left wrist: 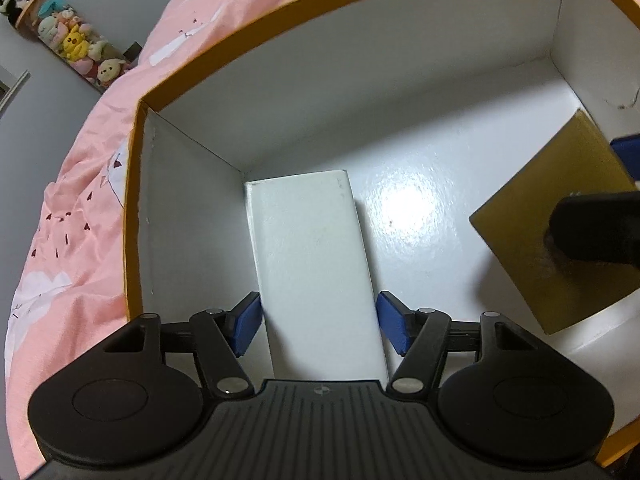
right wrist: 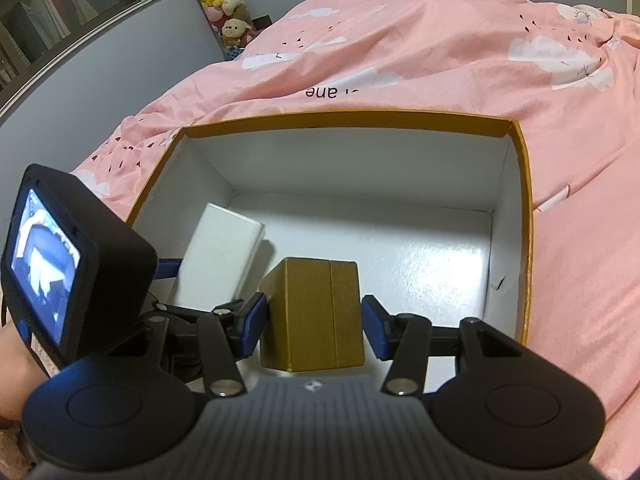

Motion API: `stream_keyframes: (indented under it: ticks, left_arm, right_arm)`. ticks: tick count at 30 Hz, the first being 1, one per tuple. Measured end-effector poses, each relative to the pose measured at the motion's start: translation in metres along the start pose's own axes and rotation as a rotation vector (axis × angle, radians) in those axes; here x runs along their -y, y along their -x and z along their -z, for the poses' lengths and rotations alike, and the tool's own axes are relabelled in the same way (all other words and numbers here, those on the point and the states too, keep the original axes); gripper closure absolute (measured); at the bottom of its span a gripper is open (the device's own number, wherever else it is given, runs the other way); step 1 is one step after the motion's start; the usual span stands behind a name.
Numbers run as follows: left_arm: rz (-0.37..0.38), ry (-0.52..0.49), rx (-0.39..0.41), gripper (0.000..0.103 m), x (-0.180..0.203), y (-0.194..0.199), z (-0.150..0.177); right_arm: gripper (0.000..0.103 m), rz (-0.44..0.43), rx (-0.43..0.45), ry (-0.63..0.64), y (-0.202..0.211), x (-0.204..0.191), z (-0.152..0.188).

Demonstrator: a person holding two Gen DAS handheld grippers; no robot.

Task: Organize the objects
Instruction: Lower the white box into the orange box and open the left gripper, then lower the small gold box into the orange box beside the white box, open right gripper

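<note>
A large open box with an orange rim [left wrist: 248, 32] and white inside lies on the bed; it also shows in the right wrist view [right wrist: 352, 114]. My left gripper [left wrist: 318, 322] is inside it, its blue pads on either side of a white rectangular box [left wrist: 310, 252] that rests on the floor near the left wall. The pads touch or nearly touch its sides. My right gripper [right wrist: 314, 326] is around a gold box [right wrist: 314, 312], with a small gap at each pad. The gold box [left wrist: 556, 224] and white box [right wrist: 222, 256] show in the other views.
A pink bedspread [right wrist: 440, 52] with cloud prints surrounds the big box. Plush toys [left wrist: 72, 36] hang by the grey wall. A window frame [right wrist: 72, 12] is at the upper left. The big box floor [right wrist: 420, 256] is white and glossy to the right of the gold box.
</note>
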State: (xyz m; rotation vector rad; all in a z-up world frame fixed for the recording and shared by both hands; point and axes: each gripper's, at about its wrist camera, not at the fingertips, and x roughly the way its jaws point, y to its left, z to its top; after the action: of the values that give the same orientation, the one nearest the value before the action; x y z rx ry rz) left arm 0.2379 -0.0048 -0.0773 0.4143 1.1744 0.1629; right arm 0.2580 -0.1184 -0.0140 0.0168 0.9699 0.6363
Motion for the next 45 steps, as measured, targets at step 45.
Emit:
stream_keyframes:
  ticks: [45]
  left_arm:
    - [0.326, 0.614, 0.347, 0.050, -0.136, 0.030, 0.061]
  right_arm:
    - [0.050, 0.083, -0.188, -0.111, -0.081, -0.065, -0.015]
